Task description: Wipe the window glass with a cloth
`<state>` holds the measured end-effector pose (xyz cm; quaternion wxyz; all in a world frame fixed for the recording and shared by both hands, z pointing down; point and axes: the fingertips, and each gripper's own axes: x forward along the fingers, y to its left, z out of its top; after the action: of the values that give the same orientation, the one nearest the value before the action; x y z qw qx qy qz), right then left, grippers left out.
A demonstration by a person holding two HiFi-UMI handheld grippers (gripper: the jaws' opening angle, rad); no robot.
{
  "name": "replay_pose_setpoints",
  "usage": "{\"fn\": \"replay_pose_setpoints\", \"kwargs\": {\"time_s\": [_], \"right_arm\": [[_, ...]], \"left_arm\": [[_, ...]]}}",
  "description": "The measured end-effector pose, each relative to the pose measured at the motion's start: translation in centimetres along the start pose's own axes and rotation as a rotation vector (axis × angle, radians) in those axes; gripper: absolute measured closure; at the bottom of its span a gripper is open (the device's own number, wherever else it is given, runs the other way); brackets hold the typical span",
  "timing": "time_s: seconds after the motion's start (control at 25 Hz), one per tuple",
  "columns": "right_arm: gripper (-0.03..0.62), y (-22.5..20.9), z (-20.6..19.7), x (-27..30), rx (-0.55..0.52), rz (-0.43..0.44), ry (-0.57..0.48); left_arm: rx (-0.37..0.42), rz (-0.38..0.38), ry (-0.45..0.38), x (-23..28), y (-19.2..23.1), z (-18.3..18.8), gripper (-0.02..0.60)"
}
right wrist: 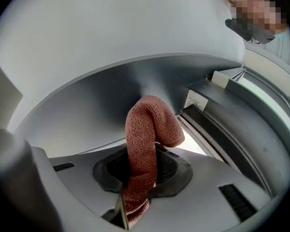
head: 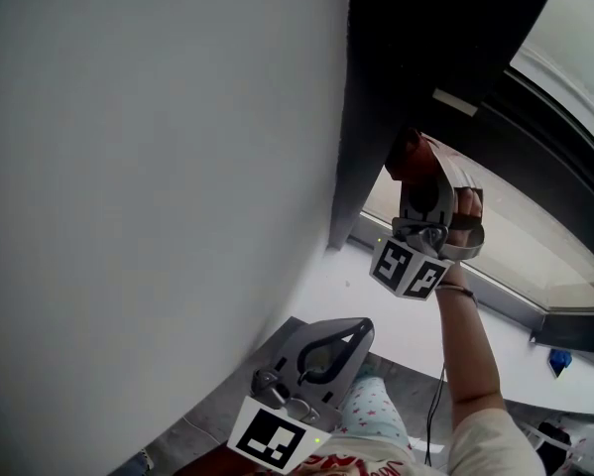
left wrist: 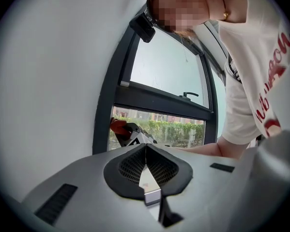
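The right gripper (head: 427, 198) is raised to the lower window glass (head: 534, 256). Its jaws are clamped on a rust-red terry cloth (right wrist: 147, 139), whose folded end stands out past them, close to the dark window frame (head: 376, 117). I cannot tell whether it touches the pane. The left gripper (left wrist: 145, 151) hangs low beside the wall (head: 158, 167), its jaws pressed together on nothing. Only a narrow fold leads, so a hard drag could pull the cloth free or let a bare jaw knock the frame.
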<state>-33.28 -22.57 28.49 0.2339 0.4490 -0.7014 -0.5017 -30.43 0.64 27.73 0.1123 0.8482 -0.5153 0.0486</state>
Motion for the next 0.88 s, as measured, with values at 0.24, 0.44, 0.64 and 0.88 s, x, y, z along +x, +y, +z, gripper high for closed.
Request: {"fn": "replay_pose_setpoints", "kwargs": {"time_s": [0.24,0.44,0.64,0.88], "right_arm": [[0.507,6.0,-2.2,-0.6,-0.016,0.094,0.030],[0.507,11.3,-4.5,-1.5,-0.023,0.180,0.056],[0.507,16.6,-6.7,-2.1,-0.041,0.267,0.085],[0.505,23.6,-9.4,-3.2,-0.072,0.383,0.120]], "left_arm": [[-0.027,0.016,0.026,-0.2,0.7,-1.9,0.560],[-0.045,0.024,0.032,0.2,0.9,-3.3,0.560],[-0.066,0.034,0.046,0.7,1.4,-5.1,0.560],[-0.079,0.037,0.063,1.1,1.8,-6.6,0.560]]}}
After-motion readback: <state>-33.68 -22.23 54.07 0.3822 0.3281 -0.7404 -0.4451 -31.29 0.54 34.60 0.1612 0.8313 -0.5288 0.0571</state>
